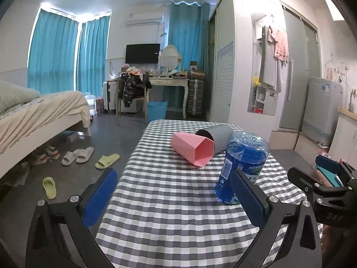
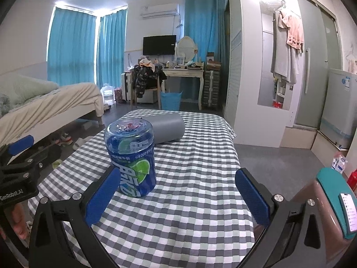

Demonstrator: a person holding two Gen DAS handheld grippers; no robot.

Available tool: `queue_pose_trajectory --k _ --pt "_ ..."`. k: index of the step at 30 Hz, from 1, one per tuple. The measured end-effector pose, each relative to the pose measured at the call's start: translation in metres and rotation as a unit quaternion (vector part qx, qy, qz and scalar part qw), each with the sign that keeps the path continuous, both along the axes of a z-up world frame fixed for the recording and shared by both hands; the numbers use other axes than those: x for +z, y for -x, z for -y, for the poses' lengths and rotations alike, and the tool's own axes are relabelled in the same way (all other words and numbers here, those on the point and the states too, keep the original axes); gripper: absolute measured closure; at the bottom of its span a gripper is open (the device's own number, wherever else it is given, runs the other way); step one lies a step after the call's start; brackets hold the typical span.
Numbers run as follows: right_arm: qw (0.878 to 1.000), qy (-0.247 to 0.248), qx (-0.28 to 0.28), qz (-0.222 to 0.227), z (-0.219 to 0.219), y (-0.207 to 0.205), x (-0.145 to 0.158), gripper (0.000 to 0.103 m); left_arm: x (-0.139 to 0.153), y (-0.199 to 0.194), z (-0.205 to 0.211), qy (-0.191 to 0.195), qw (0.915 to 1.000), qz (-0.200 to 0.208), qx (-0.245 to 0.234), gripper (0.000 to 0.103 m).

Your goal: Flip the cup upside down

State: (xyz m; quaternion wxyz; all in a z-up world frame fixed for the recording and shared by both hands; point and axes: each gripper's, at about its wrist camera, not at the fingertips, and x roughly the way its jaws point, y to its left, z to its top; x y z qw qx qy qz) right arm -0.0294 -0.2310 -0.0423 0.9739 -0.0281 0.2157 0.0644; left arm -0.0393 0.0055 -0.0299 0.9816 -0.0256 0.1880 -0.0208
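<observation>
The left gripper point(image 1: 171, 192) hovers with fingers spread, empty, facing the pink cup point(image 1: 193, 148) lying on its side mid-worktop point(image 1: 167, 212), against a grey cup point(image 1: 217, 137). A blue jar point(image 2: 131, 156) stands just ahead of the right gripper point(image 2: 178, 192), whose fingers likewise gape, empty.
</observation>
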Motion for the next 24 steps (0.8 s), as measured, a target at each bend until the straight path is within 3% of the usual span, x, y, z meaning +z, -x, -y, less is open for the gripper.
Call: queue_pose_trajectory --k 24 --pt "1.0 0.005 -0.001 0.0 -0.0022 -0.0003 -0.002 0.0 0.0026 0.0013 -0.0049 0.011 0.9999 0.0 0.005 0.0"
